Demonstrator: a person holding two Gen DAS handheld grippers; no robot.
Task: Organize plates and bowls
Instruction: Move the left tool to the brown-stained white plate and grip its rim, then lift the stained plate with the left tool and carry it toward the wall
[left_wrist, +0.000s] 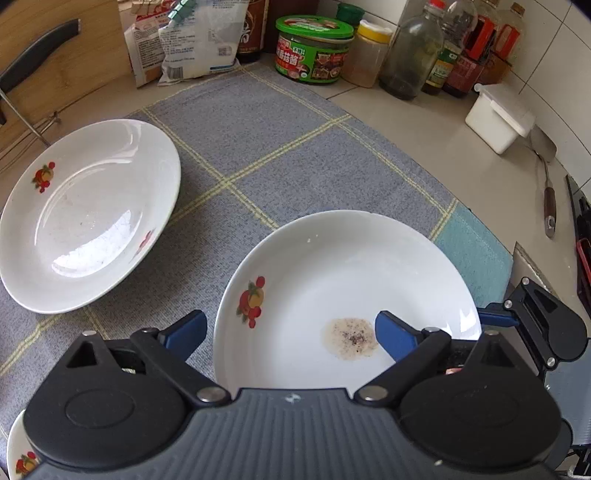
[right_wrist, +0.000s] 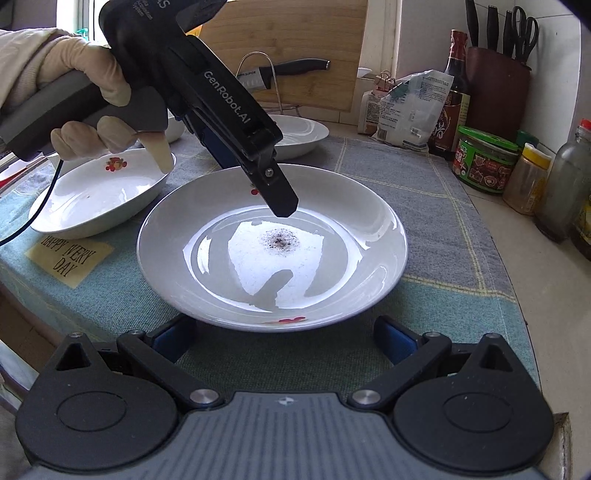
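Plate (left_wrist: 347, 295) with a speckled brown stain (left_wrist: 351, 338) at its centre, flat on the grey-and-teal checked cloth (left_wrist: 280, 147). Left gripper (left_wrist: 291, 332) tilted down over its near rim, jaws apart and straddling that rim: one blue finger (left_wrist: 186, 332) outside on the cloth, the other (left_wrist: 393, 338) above the plate's inside beside the stain. No pad pressing the rim. Seen from the right wrist, the same plate (right_wrist: 273, 251) just ahead of the right gripper (right_wrist: 284, 341), jaws wide apart and empty, fingers short of the rim. Gloved hand (right_wrist: 92, 92) holding the left tool from above. Second plate (left_wrist: 88, 214) well to the left on the cloth, a third (right_wrist: 96, 195) near the gloved hand. Jars and bottles (left_wrist: 406, 51) lined along the tiled wall.
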